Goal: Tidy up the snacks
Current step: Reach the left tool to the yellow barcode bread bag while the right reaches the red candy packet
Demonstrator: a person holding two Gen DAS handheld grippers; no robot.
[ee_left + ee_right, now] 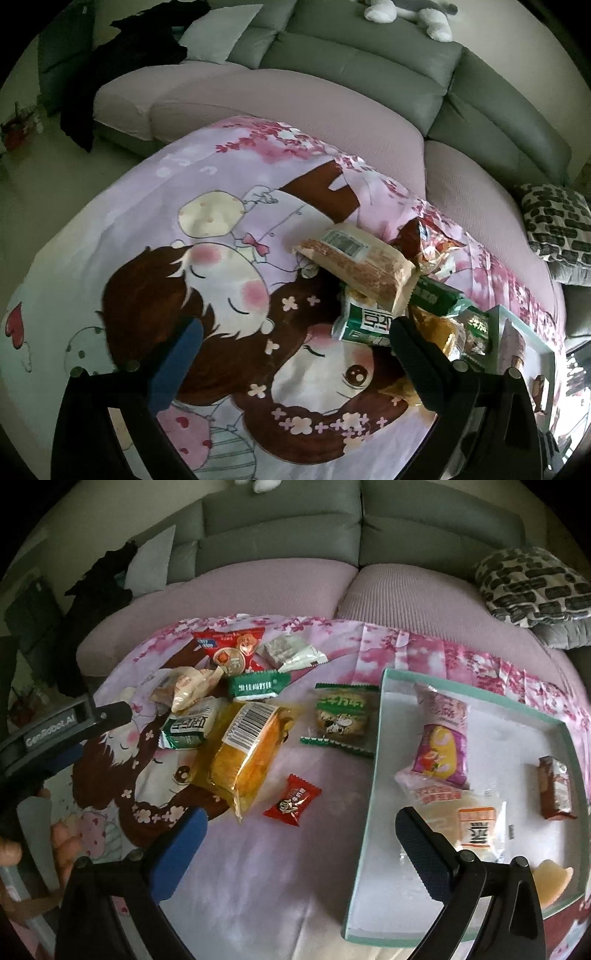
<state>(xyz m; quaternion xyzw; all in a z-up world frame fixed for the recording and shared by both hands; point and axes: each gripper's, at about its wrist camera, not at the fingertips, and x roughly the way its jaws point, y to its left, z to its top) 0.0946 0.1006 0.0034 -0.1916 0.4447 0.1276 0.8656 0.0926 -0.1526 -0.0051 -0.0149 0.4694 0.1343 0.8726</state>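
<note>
Right wrist: right tool (299, 827) wide, empty | left tool (295, 332) wide, empty | snacks beside tray (373, 775)

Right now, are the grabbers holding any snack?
No. The left gripper and right gripper are both open and empty; the snacks lie on the cloth and in the tray.

Left hand-held gripper (295, 343): black arms, one blue pad, one black ribbed pad, round silver screws at pivots. Right hand-held gripper (301, 834): same build. Left one's side lettered "GenRobot.AI".
</note>
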